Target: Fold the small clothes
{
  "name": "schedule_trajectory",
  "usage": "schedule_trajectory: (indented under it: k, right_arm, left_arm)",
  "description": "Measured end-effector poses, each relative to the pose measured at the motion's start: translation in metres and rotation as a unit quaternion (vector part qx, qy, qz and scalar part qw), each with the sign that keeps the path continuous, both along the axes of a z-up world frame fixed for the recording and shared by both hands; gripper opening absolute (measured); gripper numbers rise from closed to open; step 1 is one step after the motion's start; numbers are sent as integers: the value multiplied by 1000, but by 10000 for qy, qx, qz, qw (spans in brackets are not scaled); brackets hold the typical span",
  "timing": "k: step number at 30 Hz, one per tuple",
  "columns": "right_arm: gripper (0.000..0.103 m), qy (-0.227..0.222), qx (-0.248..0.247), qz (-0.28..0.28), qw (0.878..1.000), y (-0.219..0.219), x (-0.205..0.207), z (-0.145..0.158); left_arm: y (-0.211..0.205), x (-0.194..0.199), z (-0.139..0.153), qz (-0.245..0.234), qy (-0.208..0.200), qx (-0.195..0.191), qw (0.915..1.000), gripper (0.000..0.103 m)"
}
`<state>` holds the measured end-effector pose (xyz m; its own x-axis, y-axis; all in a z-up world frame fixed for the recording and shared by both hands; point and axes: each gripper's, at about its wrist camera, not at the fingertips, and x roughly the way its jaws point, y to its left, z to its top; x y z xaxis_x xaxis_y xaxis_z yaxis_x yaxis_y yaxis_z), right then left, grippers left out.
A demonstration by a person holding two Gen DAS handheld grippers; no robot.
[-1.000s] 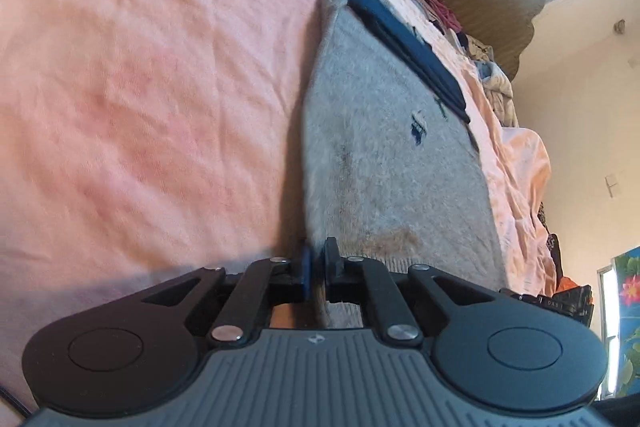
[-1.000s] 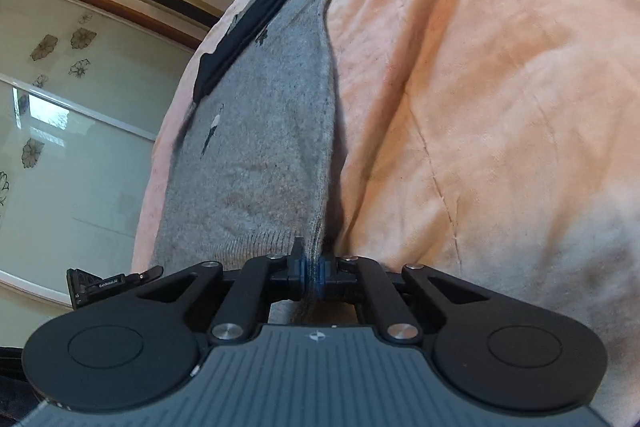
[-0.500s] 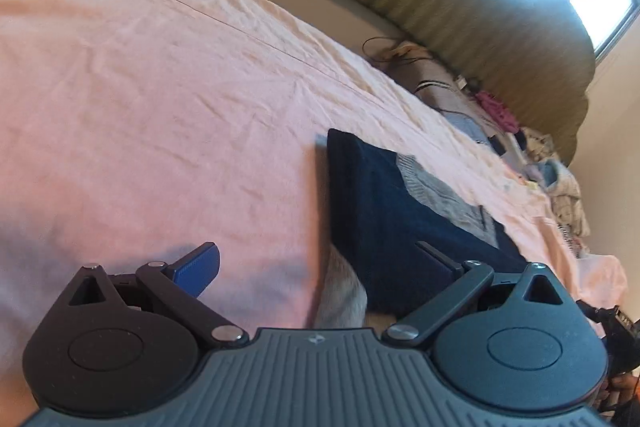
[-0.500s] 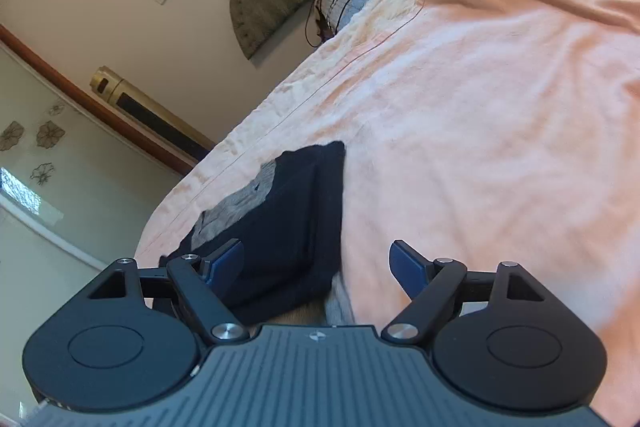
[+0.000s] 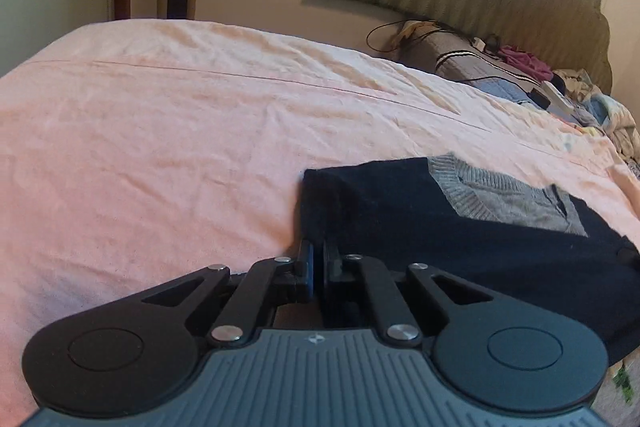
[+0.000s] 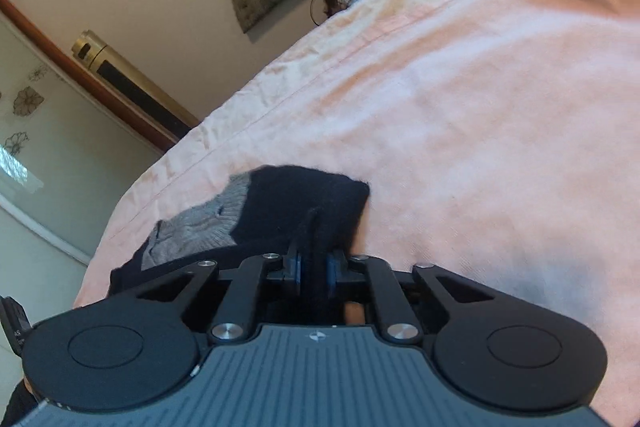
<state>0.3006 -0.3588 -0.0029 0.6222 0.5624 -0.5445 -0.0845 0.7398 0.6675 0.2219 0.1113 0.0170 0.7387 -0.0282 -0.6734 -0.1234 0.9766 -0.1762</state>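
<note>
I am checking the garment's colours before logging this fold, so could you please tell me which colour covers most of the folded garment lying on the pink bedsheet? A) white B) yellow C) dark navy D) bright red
C, since the folded garment lying on the pink bedsheet is mostly dark navy, with only a grey knitted patch showing at its top; the right wrist view shows the same colours.
</note>
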Motion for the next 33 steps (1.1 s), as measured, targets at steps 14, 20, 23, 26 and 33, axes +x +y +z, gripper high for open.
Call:
schedule_trajectory:
  k: [14,20,23,26,33]
  right_arm:
    - [70,-517,-1483,798,9844,56,57,69]
    - [70,-479,-2572,1710,9499,124,94,48]
    - [42,-720,-2966,1997,9311,144,93,36]
    - [9,-775,-2692,1851,9419,138,94,40]
    - [9,-982,-2542,944,9575,118,81,27]
  left_arm:
    - [-34,44,47,-766,-491,688,9935,72]
    - [-69,98,18,-1266,58,1402,9820,72]
    - [-77,107,4,-1576,198,1375,9777,49]
    - [-88,106,5,-1809,30,1435,9730,4]
    - [-85,112,-12,-762,-241,2306,9698,0]
